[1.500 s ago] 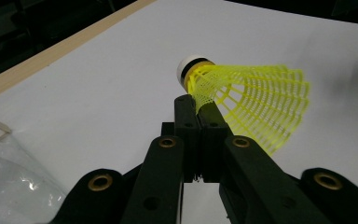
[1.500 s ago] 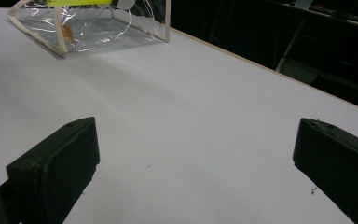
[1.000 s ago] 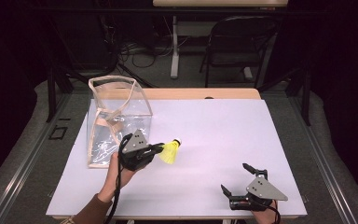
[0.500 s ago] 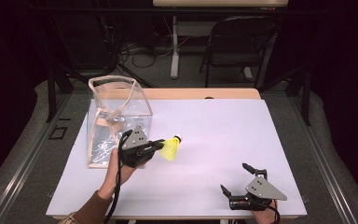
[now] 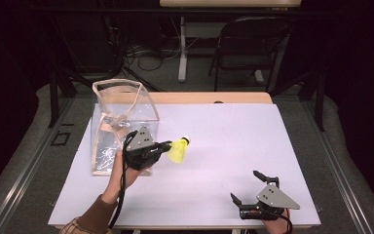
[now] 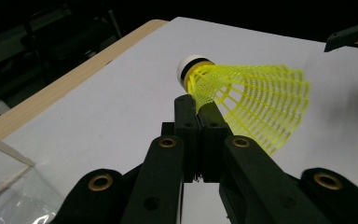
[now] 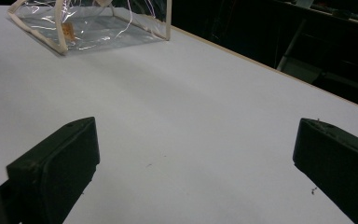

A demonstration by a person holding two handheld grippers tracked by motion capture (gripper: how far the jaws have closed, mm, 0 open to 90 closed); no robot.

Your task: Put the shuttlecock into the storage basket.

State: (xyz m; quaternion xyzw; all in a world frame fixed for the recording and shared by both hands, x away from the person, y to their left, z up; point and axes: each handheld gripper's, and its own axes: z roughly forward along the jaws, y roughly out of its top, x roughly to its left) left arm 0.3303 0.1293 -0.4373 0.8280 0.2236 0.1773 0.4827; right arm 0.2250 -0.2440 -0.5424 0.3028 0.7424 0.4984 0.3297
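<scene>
— Where is free room on the table [image 5: 233,146]?

— The middle and all the right half, up to the far edge and the far right corner, are bare white surface.

— What stands in the way?

— The clear bag [image 5: 121,122] stands at the far left corner, open at the top. The left gripper [image 5: 167,145] with the yellow shuttlecock [image 5: 179,150] is just beside its right wall. The right gripper [image 5: 246,187] occupies the near right corner, jaws wide apart.
</scene>
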